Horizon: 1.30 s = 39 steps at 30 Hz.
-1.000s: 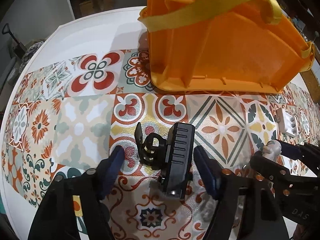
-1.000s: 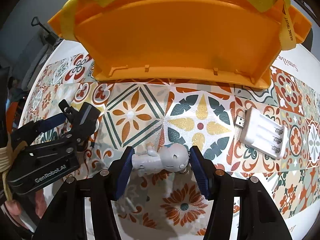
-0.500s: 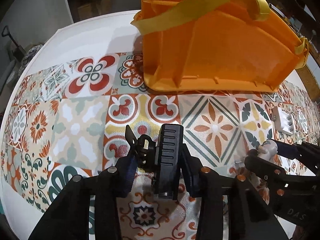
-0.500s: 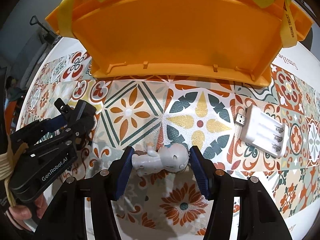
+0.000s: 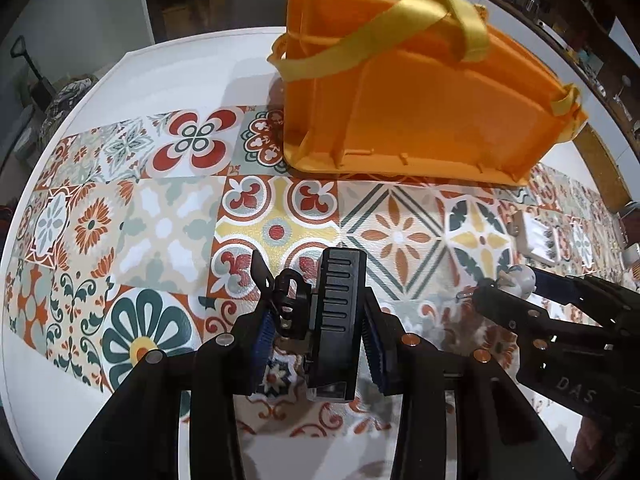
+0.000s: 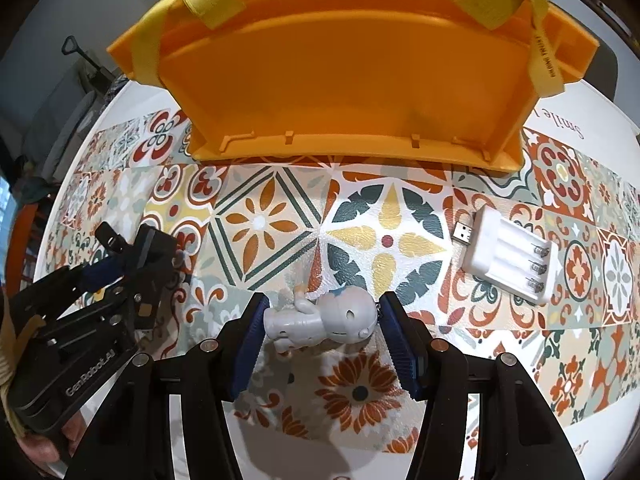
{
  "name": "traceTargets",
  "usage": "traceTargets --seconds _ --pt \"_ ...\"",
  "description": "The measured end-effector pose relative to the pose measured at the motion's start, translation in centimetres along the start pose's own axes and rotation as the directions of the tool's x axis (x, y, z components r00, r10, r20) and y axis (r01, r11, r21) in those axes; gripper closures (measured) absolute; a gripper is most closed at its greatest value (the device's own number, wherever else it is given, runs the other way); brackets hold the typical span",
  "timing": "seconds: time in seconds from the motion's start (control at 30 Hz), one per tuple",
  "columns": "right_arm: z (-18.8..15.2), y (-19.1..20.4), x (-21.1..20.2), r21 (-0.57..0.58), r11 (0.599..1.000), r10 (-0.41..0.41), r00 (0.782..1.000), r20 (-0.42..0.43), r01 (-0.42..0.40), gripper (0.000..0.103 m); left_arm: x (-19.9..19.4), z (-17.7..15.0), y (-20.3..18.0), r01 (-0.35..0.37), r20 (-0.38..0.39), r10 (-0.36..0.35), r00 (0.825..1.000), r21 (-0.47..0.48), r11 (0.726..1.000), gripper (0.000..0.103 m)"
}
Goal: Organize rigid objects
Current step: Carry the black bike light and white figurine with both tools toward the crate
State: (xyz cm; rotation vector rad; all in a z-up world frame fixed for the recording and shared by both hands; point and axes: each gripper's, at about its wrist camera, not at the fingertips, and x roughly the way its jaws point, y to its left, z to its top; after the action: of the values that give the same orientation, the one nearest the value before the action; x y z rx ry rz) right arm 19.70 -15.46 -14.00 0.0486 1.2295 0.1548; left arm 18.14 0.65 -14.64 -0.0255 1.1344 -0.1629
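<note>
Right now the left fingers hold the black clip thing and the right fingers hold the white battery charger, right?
Not quite. In the right wrist view the right gripper holds the little white figurine; the white battery charger lies untouched on the tablecloth. The left gripper does hold the black clip thing.

Both wrist views look steeply down, sharing the orange basket [image 5: 420, 112].

An orange basket [image 6: 340, 64] (yellow straps) lies beyond the claw; white figurine [image 6: 320, 320], black device [image 5: 338, 320], floral-tiled tablecloth [image 6: 384, 240] beneath.
</note>
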Motion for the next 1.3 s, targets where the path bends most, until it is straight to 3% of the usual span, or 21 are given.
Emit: traceTargets --seconds 0.8,1.3 --pt "-1.4 -0.1 -7.6 0.026 0.999 0.029 0.991 0.130 -0.032 0.046 -7.0 0.7 -0.8 0.039 0.120 -0.040 0.992 0.016 0.999 0.063" --pt "-0.7 -0.4 -12.2 0.022 0.999 0.035 0.968 0.247 -0.041 0.046 -10.5 2.6 -2.3 0.053 0.204 -0.062 0.977 0.046 0.998 0.063"
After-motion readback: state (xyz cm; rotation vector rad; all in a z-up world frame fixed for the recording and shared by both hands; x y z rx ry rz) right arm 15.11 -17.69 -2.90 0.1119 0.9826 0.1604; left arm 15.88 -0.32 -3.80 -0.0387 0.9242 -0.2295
